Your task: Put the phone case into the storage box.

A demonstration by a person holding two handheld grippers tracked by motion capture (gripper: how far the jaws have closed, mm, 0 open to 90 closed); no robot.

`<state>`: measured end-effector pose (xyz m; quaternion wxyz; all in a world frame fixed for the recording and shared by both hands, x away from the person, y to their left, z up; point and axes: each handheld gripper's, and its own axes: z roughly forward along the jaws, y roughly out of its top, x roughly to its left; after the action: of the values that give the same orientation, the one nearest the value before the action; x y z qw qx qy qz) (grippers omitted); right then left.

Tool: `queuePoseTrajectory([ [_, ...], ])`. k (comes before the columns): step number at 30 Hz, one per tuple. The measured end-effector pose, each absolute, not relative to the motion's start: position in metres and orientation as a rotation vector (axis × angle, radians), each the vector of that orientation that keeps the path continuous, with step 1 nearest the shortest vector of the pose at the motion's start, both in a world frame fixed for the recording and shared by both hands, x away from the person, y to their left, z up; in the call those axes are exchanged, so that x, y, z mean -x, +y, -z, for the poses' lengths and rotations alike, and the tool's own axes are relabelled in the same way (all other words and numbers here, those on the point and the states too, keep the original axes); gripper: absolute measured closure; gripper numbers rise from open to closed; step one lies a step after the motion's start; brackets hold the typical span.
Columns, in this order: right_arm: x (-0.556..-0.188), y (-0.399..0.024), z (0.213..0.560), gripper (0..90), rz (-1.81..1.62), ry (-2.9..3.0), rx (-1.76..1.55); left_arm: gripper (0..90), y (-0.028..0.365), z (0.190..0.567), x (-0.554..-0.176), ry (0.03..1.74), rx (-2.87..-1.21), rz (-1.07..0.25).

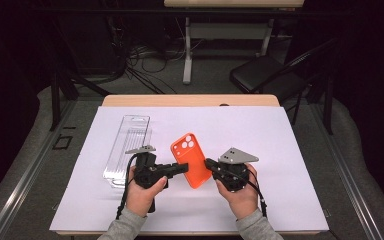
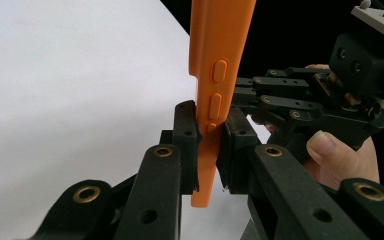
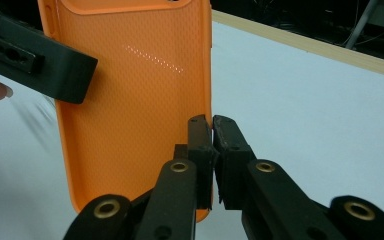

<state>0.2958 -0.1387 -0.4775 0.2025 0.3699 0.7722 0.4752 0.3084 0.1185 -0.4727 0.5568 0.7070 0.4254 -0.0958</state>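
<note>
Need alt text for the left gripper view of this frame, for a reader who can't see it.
Two black jaws of the left gripper clamp the edge of an upright orange phone case, side buttons facing the camera. Behind it, the right gripper, held in a hand, meets the case over a white sheet.

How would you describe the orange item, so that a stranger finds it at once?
Look at the white sheet covering the table. Near its middle, between two black grippers, is an orange phone case with camera holes. The clear plastic tray to its left is colourless.
</note>
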Motion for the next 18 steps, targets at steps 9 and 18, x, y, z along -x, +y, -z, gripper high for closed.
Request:
queuePoseTrajectory([
  [9,-0.2957,-0.1387,0.4774,78.5,-1.333,2.15,-1.029,80.3,0.1193,0.4746,-0.3097,1.005,-1.677,0.219],
  [18,-0.2956,-0.1396,0.4755,68.5,-1.364,2.141,-1.017,80.3,0.127,0.4719,-0.3119,1.004,-1.67,0.196],
])
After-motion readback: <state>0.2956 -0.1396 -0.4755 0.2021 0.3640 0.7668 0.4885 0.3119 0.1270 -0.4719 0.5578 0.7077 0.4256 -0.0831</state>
